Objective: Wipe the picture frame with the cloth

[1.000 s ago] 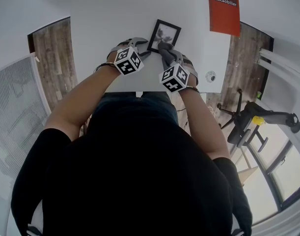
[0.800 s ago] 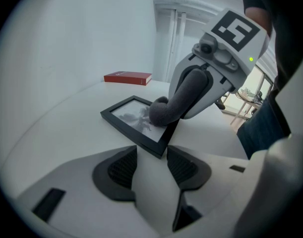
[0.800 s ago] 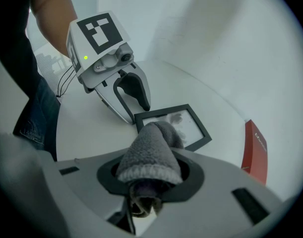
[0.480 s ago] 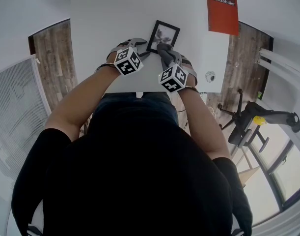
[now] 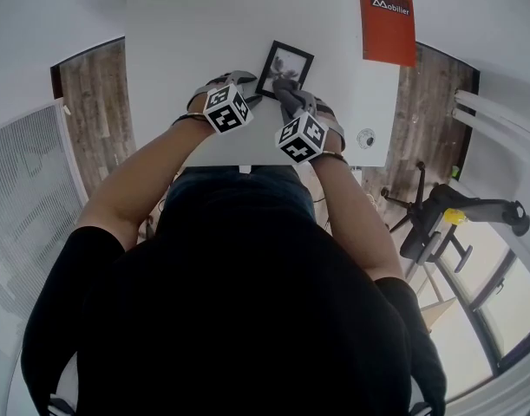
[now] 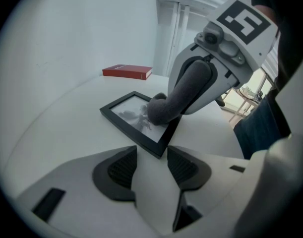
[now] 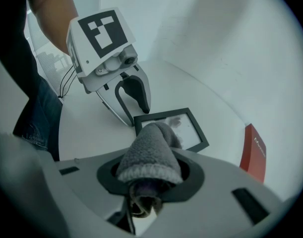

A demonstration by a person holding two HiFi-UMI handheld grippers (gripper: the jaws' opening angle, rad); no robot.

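The picture frame is laid flat on the white surface. The grey cloth is held tight in the right tongs and is pressed on the frame's glass. The left tongs are spread wide, and a frame corner is seen just at their tips, not pinched.

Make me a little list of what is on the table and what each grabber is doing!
table: white
picture frame: black, lying flat on the table
cloth: grey, its end resting on the frame's glass
right gripper: shut on the cloth
left gripper: jaws apart, at the frame's near corner, holding nothing
red book: lying flat further along the table, apart from the frame
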